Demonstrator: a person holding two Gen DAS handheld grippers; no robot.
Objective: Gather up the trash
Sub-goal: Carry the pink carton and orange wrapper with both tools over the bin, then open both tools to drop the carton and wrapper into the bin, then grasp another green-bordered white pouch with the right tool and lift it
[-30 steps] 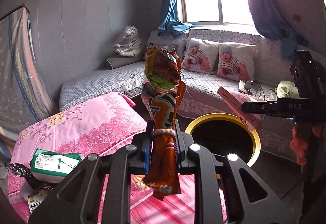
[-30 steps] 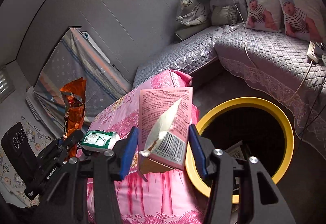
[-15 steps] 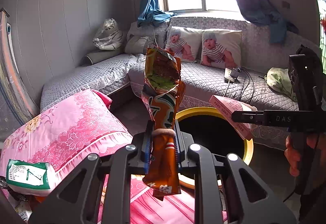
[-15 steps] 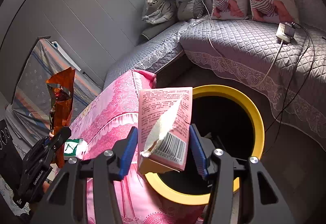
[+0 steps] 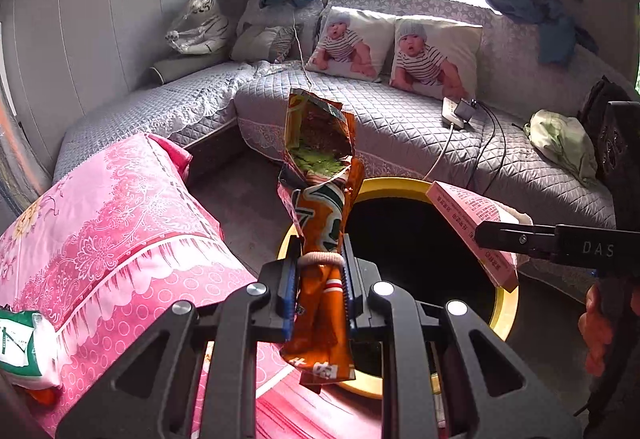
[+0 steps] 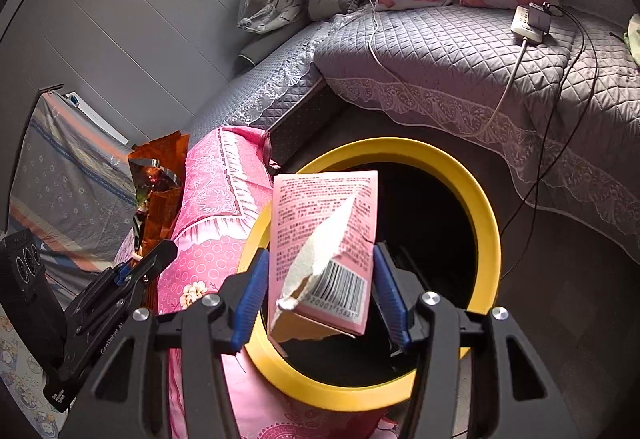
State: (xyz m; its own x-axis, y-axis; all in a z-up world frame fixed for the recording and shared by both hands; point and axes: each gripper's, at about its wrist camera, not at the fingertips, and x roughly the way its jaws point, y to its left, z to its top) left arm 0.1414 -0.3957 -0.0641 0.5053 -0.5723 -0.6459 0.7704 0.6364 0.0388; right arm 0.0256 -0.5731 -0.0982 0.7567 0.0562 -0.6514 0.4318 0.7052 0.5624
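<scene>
My left gripper (image 5: 320,275) is shut on an orange snack bag (image 5: 322,223), held upright at the near left rim of the yellow-rimmed black trash bin (image 5: 505,313). My right gripper (image 6: 320,293) is shut on a torn pink carton (image 6: 326,239) and holds it over the bin's opening (image 6: 486,207). The carton also shows in the left wrist view (image 5: 472,227), and the bag in the right wrist view (image 6: 160,191). A green-and-white packet (image 5: 24,351) lies on the pink table cover at far left.
A table under a pink floral cover (image 5: 108,223) stands left of the bin. A grey quilted sofa (image 5: 400,127) runs behind, with two baby-print cushions (image 5: 432,59), a power strip with cables (image 5: 456,111) and a green cloth (image 5: 560,143).
Both grippers have moved toward the bin with their loads. The pink carton now hangs over the opening, and the orange bag has come to the bin's rim.
</scene>
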